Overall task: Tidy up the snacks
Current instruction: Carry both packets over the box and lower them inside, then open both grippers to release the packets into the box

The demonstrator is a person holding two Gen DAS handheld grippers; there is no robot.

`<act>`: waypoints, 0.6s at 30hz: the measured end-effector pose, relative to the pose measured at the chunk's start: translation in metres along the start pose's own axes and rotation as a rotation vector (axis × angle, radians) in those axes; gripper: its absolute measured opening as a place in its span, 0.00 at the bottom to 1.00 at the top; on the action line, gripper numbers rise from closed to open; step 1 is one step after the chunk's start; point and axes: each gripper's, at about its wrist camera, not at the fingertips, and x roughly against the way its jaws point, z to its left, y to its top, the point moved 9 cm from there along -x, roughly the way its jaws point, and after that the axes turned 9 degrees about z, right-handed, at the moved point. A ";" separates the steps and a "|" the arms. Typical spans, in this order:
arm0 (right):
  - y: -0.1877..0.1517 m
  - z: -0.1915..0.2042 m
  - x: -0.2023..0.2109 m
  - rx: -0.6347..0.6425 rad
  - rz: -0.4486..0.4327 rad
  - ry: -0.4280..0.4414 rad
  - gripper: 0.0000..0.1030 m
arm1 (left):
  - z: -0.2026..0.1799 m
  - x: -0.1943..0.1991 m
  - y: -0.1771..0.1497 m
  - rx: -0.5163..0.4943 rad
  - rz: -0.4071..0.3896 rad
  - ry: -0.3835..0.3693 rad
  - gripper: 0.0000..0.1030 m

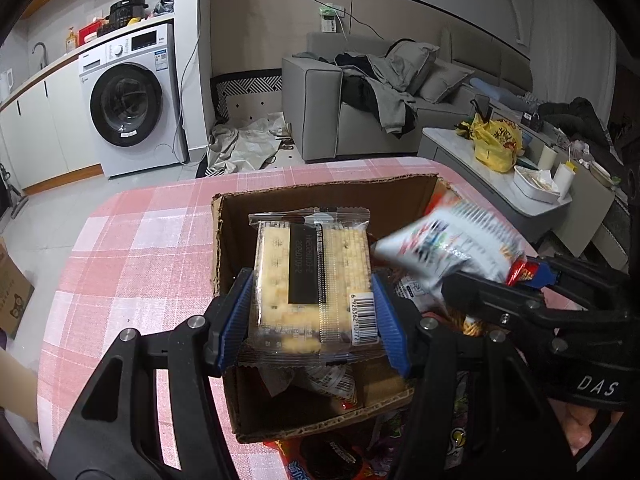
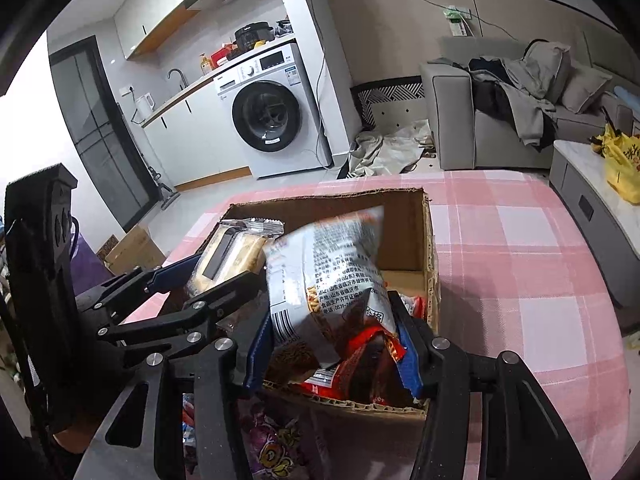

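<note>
The cracker pack, a flat clear-wrapped block with a barcode, is suspended above the open cardboard box, pinched across its width by the blue fingers of the left gripper. Beside it, the silver snack bag is held over the same box, the fingers of the right gripper pressing in on its lower, creased end. The box stands on the pink plaid counter and already contains several packets. Risk one: the two items are close together over one opening, and the left wrist view shows the bag tip reaching almost to the cracker pack; simultaneous lowering may cause collision and dislodge either item. Risk two: the glossy bag is gripped low with most of its length above the fingers, so it may tilt or slip free. Risk three: excess pressure may crack the crackers. Risk four: the packets already inside may prevent the flat pack from seating, leaving it propped on the box rim.
</note>
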 end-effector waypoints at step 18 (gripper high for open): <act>-0.019 -0.011 0.055 0.015 -0.044 -0.052 1.00 | 0.012 0.065 -0.018 0.035 -0.027 -0.007 0.99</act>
